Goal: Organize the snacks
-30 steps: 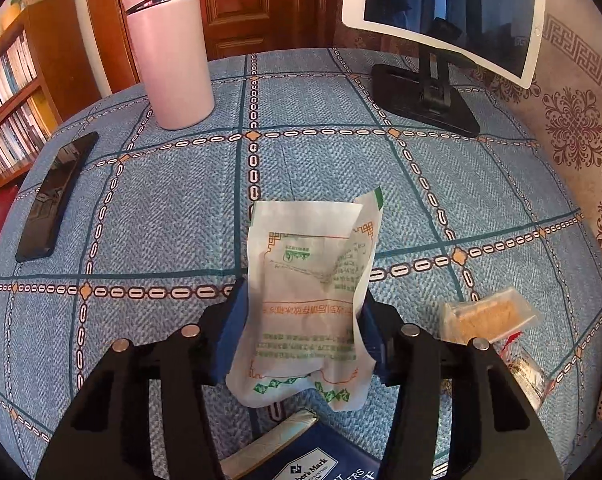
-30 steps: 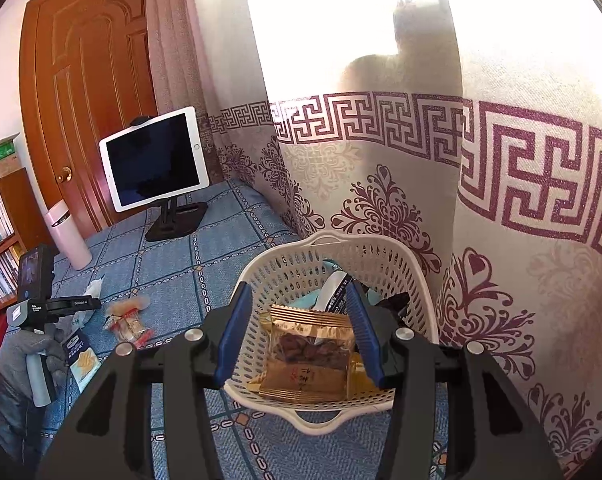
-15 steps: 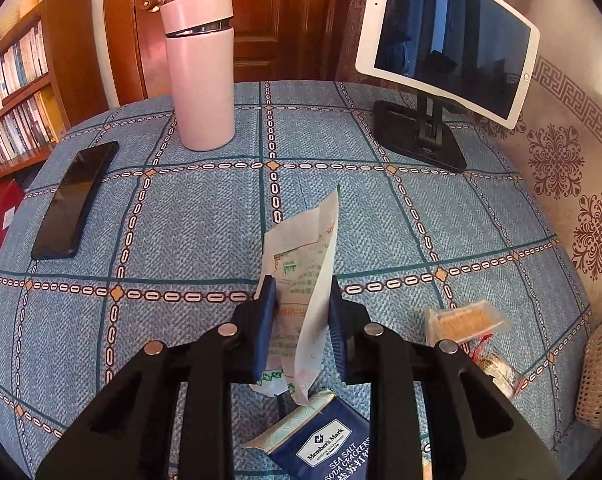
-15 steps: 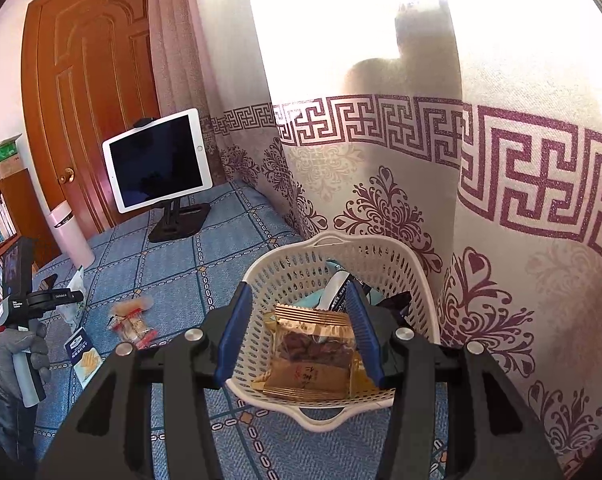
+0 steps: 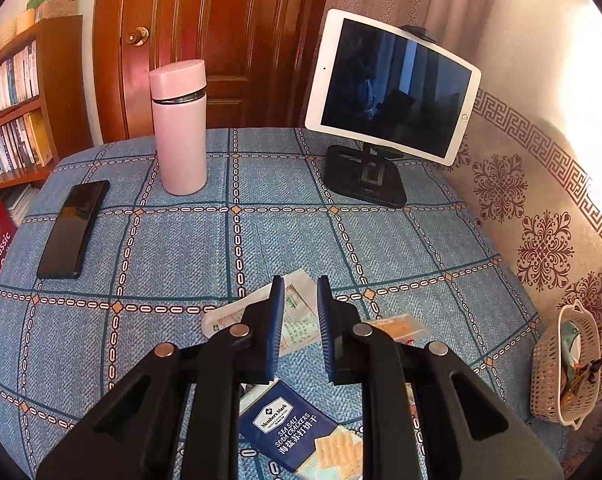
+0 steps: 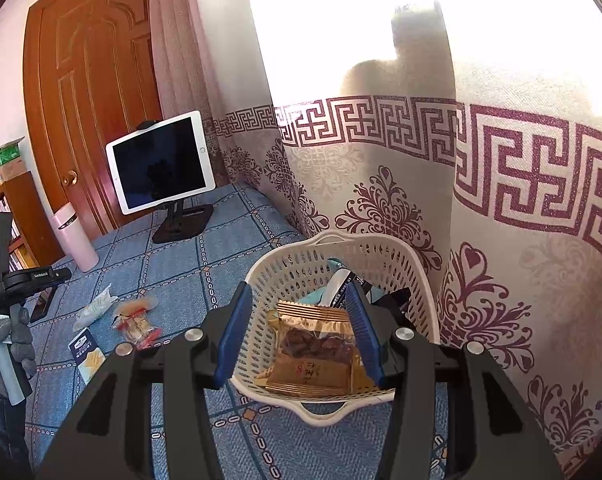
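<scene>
My left gripper (image 5: pixel 299 284) is shut with nothing in it, raised above the blue checked tablecloth. The white-and-green snack packet (image 5: pixel 221 318) lies crumpled on the cloth just beneath its fingers. A blue soda cracker packet (image 5: pixel 297 428) and a clear packet with red print (image 5: pixel 397 326) lie close by. My right gripper (image 6: pixel 296 288) hovers open over the white basket (image 6: pixel 341 404). A brown snack packet (image 6: pixel 317 344) lies in the basket below and between its fingers, on top of other packets.
A pink flask (image 5: pixel 179 128), a black phone (image 5: pixel 73 228) and a tablet on a stand (image 5: pixel 393 88) occupy the far half of the table. The patterned curtain (image 6: pixel 501 200) hangs right behind the basket. A gloved hand (image 6: pixel 5 340) holds the left gripper.
The left jaws closed on the white packet and rose; the packet has slipped out and lies on the cloth. The right gripper has not moved.
</scene>
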`<action>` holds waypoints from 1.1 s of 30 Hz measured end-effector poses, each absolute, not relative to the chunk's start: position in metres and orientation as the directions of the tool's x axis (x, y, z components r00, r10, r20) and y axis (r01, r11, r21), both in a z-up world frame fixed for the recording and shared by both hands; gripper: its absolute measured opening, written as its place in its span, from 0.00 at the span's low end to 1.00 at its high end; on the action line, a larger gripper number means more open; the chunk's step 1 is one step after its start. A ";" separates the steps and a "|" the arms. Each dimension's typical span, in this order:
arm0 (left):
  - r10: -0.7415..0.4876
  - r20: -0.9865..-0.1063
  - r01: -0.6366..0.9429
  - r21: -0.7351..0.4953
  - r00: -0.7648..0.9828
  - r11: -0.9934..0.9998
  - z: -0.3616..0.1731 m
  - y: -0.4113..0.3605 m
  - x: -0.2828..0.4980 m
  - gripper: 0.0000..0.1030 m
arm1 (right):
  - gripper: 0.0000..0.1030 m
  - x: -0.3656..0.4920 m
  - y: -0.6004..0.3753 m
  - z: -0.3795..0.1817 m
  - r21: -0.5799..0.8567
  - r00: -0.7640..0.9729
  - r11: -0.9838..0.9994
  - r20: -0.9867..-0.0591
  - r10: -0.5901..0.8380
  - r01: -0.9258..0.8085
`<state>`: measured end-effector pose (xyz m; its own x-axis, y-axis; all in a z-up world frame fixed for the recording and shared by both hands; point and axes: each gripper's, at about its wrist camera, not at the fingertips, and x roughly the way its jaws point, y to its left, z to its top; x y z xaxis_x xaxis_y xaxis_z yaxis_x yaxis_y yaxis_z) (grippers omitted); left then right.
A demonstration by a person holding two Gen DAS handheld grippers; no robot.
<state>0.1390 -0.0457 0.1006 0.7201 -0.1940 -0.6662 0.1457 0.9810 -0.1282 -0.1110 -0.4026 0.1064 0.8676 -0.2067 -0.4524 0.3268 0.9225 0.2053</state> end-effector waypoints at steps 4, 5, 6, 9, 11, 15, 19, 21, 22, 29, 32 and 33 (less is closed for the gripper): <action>-0.201 -0.675 0.139 -0.145 0.710 0.980 0.095 -0.039 0.149 0.48 | 0.48 -0.112 -0.403 0.105 0.213 0.868 0.922 -0.456 -0.200 0.324; -0.197 -0.672 0.145 -0.133 0.714 0.980 0.092 -0.038 0.151 0.56 | 0.48 -0.112 -0.403 0.105 0.214 0.868 0.922 -0.457 -0.197 0.322; -0.186 -0.672 0.151 -0.111 0.717 0.982 0.088 -0.038 0.154 0.68 | 0.48 -0.112 -0.402 0.104 0.215 0.868 0.923 -0.458 -0.195 0.320; -0.201 -0.688 0.207 -0.076 0.697 0.976 0.073 -0.040 0.166 0.76 | 0.48 -0.112 -0.400 0.103 0.213 0.866 0.925 -0.463 -0.188 0.315; -0.221 -0.701 0.252 -0.061 0.678 0.966 0.063 -0.041 0.174 0.81 | 0.48 -0.110 -0.399 0.101 0.213 0.865 0.926 -0.468 -0.184 0.312; -0.254 -0.725 0.344 -0.025 0.640 0.939 0.047 -0.043 0.180 0.84 | 0.48 -0.107 -0.397 0.098 0.213 0.861 0.927 -0.477 -0.178 0.310; -0.307 -0.746 0.420 -0.041 0.591 0.907 0.037 -0.038 0.183 0.89 | 0.48 -0.102 -0.393 0.095 0.210 0.857 0.929 -0.487 -0.171 0.305; -0.320 -0.766 0.450 -0.045 0.558 0.892 0.032 -0.036 0.185 0.89 | 0.48 -0.100 -0.391 0.093 0.209 0.855 0.929 -0.490 -0.170 0.304; -0.329 -0.771 0.466 -0.048 0.545 0.883 0.030 -0.036 0.186 0.91 | 0.48 -0.099 -0.391 0.093 0.209 0.854 0.930 -0.492 -0.169 0.304; -0.258 -0.802 0.458 0.022 0.539 0.889 0.015 -0.040 0.198 0.92 | 0.48 -0.096 -0.386 0.093 0.198 0.852 0.934 -0.497 -0.166 0.298; -0.217 -0.804 0.436 0.058 0.554 0.898 0.012 -0.039 0.198 0.80 | 0.48 -0.095 -0.387 0.092 0.199 0.850 0.933 -0.499 -0.167 0.300; -0.213 -0.801 0.434 0.064 0.559 0.899 0.013 -0.038 0.196 0.72 | 0.48 -0.095 -0.386 0.092 0.200 0.850 0.933 -0.499 -0.166 0.300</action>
